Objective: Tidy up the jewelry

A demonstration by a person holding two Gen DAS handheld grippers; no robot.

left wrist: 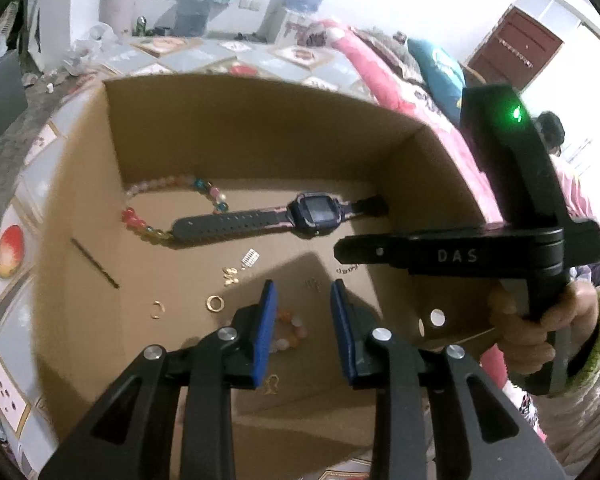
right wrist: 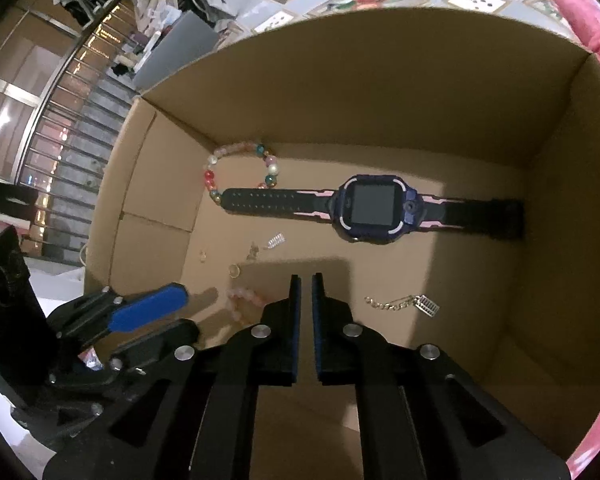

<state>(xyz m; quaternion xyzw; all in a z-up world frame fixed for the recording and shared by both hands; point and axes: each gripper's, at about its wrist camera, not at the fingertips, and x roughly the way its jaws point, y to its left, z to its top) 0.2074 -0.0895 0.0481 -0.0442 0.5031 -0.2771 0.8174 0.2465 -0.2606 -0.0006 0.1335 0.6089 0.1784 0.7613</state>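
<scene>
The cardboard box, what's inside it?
Inside the cardboard box: a watch, a multicoloured bead bracelet, a pale bead bracelet partly hidden by claws, gold rings, and a chain.

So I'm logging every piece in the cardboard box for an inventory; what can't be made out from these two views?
- Pale pink-and-orange bead bracelet: left wrist view, partly behind the left gripper; right wrist view, partly behind the right gripper.
- Small gold pieces: too small and blurred to identify in either view.
- Gold trinket: left wrist view, in shadow between the jaws.
- Box floor nearest both cameras: hidden by the grippers.
</scene>
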